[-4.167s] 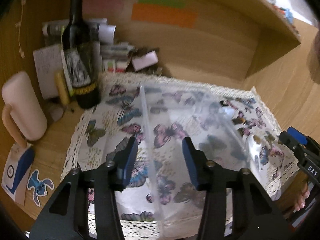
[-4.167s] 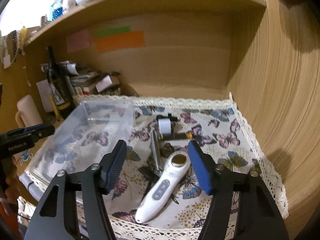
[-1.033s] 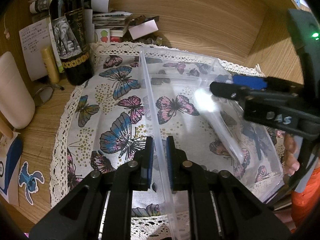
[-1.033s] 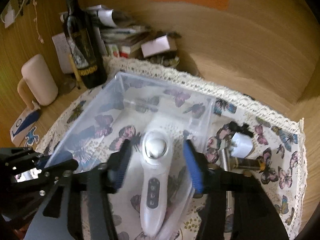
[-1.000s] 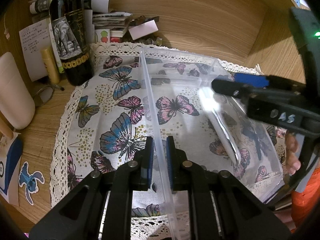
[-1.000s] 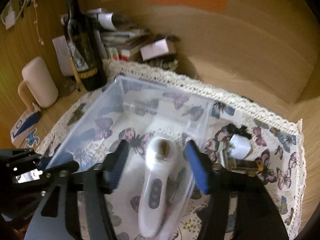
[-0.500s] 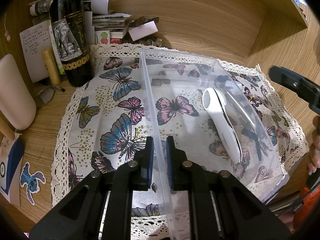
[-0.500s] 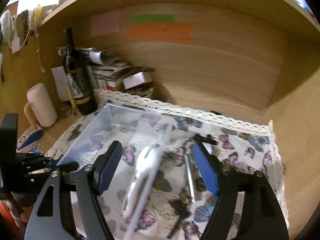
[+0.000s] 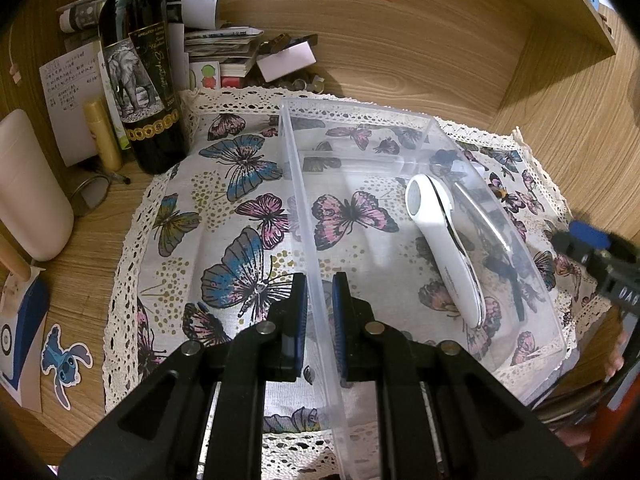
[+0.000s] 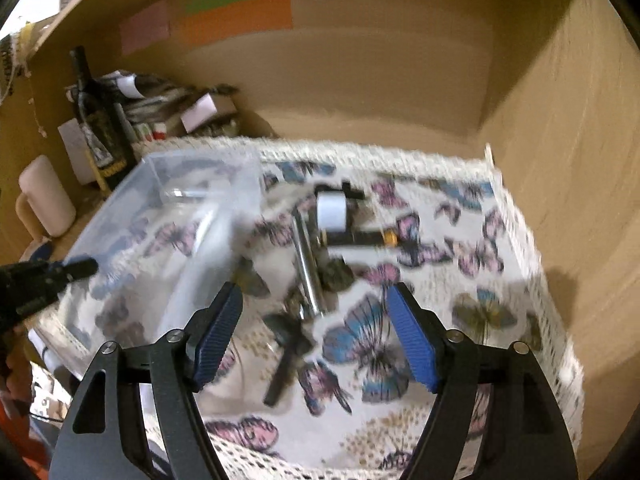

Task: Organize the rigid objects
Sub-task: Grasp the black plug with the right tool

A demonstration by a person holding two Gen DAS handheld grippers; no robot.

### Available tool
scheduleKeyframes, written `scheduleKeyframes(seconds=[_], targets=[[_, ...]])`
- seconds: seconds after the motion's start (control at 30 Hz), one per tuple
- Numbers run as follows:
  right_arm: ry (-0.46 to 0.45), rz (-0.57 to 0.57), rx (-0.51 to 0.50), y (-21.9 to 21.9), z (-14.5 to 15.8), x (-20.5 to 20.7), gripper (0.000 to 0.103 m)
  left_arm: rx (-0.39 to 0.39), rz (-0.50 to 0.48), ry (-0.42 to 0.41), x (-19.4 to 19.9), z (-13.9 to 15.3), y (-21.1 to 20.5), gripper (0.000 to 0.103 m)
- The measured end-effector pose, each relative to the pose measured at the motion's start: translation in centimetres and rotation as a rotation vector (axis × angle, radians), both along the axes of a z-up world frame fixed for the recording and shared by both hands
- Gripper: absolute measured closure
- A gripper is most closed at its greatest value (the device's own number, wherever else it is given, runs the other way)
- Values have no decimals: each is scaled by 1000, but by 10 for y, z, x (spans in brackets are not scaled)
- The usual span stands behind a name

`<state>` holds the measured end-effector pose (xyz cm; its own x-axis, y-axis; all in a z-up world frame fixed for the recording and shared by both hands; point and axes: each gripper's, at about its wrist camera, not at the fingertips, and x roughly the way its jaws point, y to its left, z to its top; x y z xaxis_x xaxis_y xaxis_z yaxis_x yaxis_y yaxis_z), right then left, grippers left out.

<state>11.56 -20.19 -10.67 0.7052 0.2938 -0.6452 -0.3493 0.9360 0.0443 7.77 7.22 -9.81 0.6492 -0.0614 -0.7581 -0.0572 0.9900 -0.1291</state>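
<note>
A clear plastic bin (image 9: 304, 184) stands on a butterfly cloth. My left gripper (image 9: 319, 300) is shut on the bin's left wall near the front. A white handheld device (image 9: 444, 244) lies inside the bin by its right wall. My right gripper (image 10: 316, 334) is open and empty above the cloth right of the bin (image 10: 200, 184). Below and ahead of it lie a metal rod (image 10: 308, 264), a black tool (image 10: 286, 356), a white cylinder (image 10: 331, 208) and a black stick with an orange tip (image 10: 366, 238). The right wrist view is blurred.
A wine bottle (image 9: 138, 64), papers and boxes (image 9: 224, 52) stand at the back left. A cream bottle (image 9: 28, 192) is at the left. Wooden walls close the back and right sides. The right gripper shows at the right edge of the left view (image 9: 592, 256).
My right gripper let go of the white device inside the bin, lifted out and moved right over the loose items. My left gripper stayed shut on the bin wall.
</note>
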Motion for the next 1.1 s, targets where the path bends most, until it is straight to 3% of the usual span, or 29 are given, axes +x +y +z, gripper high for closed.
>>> scheduleKeyframes(seconds=[0.17, 0.33, 0.6, 0.73, 1.1], targets=[[74, 7, 8, -1, -24, 1, 31, -3, 2, 0, -1, 0, 1, 90], [137, 63, -6, 11, -43, 5, 48, -1, 0, 0, -1, 0, 1, 90], [170, 79, -29, 25, -57, 14, 55, 0, 1, 0, -2, 1, 0, 90], [130, 66, -73, 29, -59, 18, 71, -1, 2, 1, -2, 1, 0, 90], [71, 63, -4, 22, -37, 9, 71, -2, 4, 0, -3, 0, -2, 90]])
